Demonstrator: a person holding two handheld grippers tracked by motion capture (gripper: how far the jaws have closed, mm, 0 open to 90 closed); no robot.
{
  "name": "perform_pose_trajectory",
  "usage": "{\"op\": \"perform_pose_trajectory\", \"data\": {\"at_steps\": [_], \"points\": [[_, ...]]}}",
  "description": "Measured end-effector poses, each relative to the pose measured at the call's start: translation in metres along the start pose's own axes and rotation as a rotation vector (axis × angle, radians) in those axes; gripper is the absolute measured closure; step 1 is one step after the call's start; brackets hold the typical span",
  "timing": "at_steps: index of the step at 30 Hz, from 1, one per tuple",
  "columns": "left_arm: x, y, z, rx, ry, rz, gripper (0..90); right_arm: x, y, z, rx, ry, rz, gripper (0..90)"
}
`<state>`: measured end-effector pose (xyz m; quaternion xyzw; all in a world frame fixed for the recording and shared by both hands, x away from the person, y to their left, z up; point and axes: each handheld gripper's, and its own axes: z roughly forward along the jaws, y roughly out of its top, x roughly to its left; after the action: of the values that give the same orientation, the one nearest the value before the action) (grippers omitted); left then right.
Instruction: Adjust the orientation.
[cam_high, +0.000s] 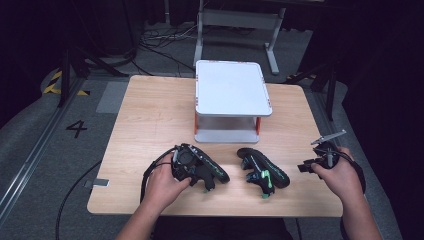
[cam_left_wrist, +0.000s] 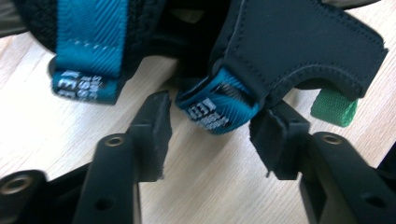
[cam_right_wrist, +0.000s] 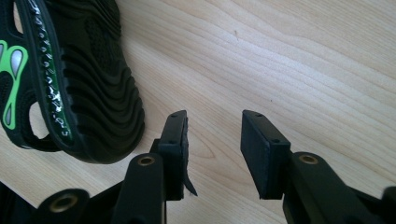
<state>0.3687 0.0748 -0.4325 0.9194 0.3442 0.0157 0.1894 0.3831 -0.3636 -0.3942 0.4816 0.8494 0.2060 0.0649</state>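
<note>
Black sandal with teal straps (cam_high: 207, 169) lying on the pale wooden table (cam_high: 145, 125) right against the left gripper (cam_left_wrist: 210, 140), teal strap end (cam_left_wrist: 215, 106) set between its jaws, second black sandal with green trim (cam_high: 263, 169) placed between both grippers, white two-tier rack (cam_high: 231, 99) stood beyond them, right gripper (cam_right_wrist: 212, 142) held over bare table beside that sandal's sole.

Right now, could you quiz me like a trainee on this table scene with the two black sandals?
1. True or false: the black sandal with the teal strap has a strap end between the left gripper jaws, unpinched.
2. What lies between the right gripper jaws? A) a sole B) bare wooden table C) a cable
3. Fill in: behind the black sandal with green trim stands a white two-tier ___.

Key: 1 true; 2 B; 3 rack.
</note>
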Motion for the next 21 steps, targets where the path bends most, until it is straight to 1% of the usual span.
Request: {"op": "perform_pose_trajectory", "data": {"at_steps": [3, 4, 6, 7, 9, 10, 15, 21], "points": [[-0.0013, 0.0009, 0.0049, 0.002, 0.007, 0.000, 52.7, 0.0008, 0.0000, 0.0004, 0.003, 0.000, -0.001, 62.6], [-0.0011, 0.0012, 0.0062, 0.004, 0.013, 0.009, 53.3, 0.0012, 0.0001, 0.0000, 0.004, 0.003, -0.005, 62.5], [0.0008, 0.0000, 0.0073, -0.012, 0.000, -0.013, 55.3, 0.0018, 0.0005, 0.0000, -0.001, 0.005, -0.006, 62.3], [0.0012, -0.0002, 0.0069, -0.015, 0.004, -0.015, 56.7, 0.0016, 0.0004, 0.0005, -0.002, 0.007, -0.007, 62.1], [0.0012, -0.0004, 0.0056, -0.018, 0.027, -0.011, 65.2, 0.0007, -0.0001, 0.0016, 0.003, 0.006, -0.006, 61.8], [0.0012, -0.0002, 0.0057, -0.016, 0.024, -0.018, 66.7, -0.0004, -0.0006, 0.0020, 0.004, 0.006, -0.006, 61.8], [-0.0002, 0.0014, 0.0057, -0.006, 0.033, -0.017, 67.7, -0.0020, -0.0010, 0.0007, 0.002, 0.005, 0.000, 61.8], [-0.0023, 0.0020, 0.0047, -0.011, 0.040, -0.027, 69.0, -0.0004, -0.0007, 0.0004, 0.001, 0.004, -0.002, 61.8]]}}
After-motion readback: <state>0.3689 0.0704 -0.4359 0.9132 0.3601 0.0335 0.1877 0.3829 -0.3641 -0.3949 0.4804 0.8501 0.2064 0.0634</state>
